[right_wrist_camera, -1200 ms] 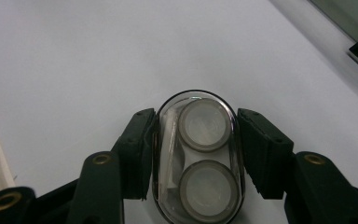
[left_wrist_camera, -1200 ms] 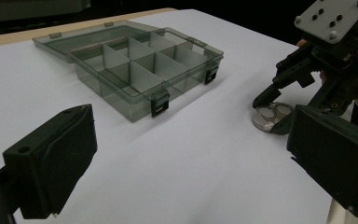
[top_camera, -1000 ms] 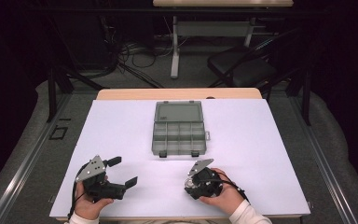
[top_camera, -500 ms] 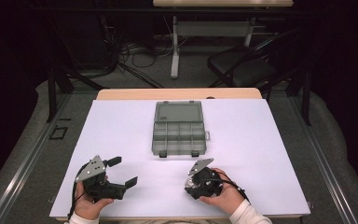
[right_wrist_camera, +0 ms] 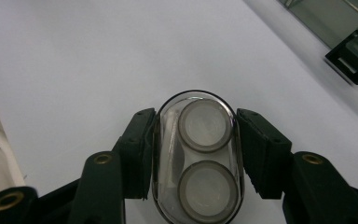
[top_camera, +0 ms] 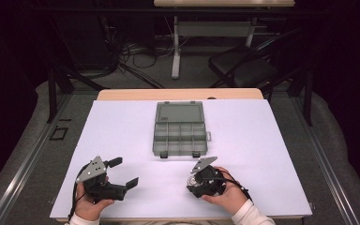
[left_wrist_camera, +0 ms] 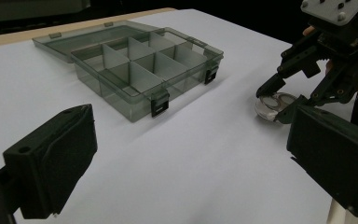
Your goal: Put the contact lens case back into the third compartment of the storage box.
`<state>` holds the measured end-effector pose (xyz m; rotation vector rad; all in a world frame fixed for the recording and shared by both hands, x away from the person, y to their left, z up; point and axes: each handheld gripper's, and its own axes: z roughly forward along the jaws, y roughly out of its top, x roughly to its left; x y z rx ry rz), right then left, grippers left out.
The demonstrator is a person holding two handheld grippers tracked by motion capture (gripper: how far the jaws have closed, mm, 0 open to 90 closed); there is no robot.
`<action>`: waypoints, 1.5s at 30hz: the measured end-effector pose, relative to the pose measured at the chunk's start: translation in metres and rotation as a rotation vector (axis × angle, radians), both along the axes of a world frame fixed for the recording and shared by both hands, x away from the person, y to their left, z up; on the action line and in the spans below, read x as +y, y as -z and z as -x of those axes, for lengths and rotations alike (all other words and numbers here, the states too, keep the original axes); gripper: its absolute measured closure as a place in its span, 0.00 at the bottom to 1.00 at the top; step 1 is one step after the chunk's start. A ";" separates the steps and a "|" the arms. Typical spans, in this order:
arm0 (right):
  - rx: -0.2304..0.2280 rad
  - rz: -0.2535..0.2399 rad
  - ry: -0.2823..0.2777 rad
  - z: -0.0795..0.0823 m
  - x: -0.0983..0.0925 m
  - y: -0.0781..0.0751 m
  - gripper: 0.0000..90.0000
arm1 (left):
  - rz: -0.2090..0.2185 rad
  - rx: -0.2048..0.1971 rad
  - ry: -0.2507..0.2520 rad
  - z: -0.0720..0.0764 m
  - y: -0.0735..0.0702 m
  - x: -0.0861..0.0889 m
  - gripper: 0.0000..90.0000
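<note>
From above, your white table [top_camera: 272,140] carries the grey compartment box [top_camera: 180,129] mid-table, lid laid open behind it. Your left gripper [top_camera: 122,174] sits near the front edge, jaws spread wide on nothing. Your right gripper [top_camera: 193,180] hides its catch up there, but its own camera shows it: a small clear oval case [right_wrist_camera: 196,156] with two round wells, pinched between both pads [right_wrist_camera: 137,149] on the sheet, near the box's latches.

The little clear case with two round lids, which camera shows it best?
The right gripper view: the clear case sits close between the right tool's jaws, both round lids plain. The left gripper view shows it small and far off, partly behind that tool. The high view gives a tiny glint by the right hand.
</note>
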<state>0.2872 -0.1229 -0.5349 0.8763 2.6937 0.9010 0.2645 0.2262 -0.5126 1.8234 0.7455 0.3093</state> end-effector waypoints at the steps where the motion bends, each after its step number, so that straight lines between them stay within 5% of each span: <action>1: -0.005 0.001 -0.001 0.000 0.000 -0.001 0.54 | 0.001 0.000 0.000 0.000 0.000 0.000 0.02; 18: -0.012 -0.003 0.036 -0.013 -0.002 -0.021 0.54 | 0.005 -0.001 0.002 0.000 0.000 0.000 0.02; 45: 0.016 -0.045 0.095 -0.055 0.002 -0.047 0.54 | 0.007 0.000 0.001 0.000 0.000 0.001 0.02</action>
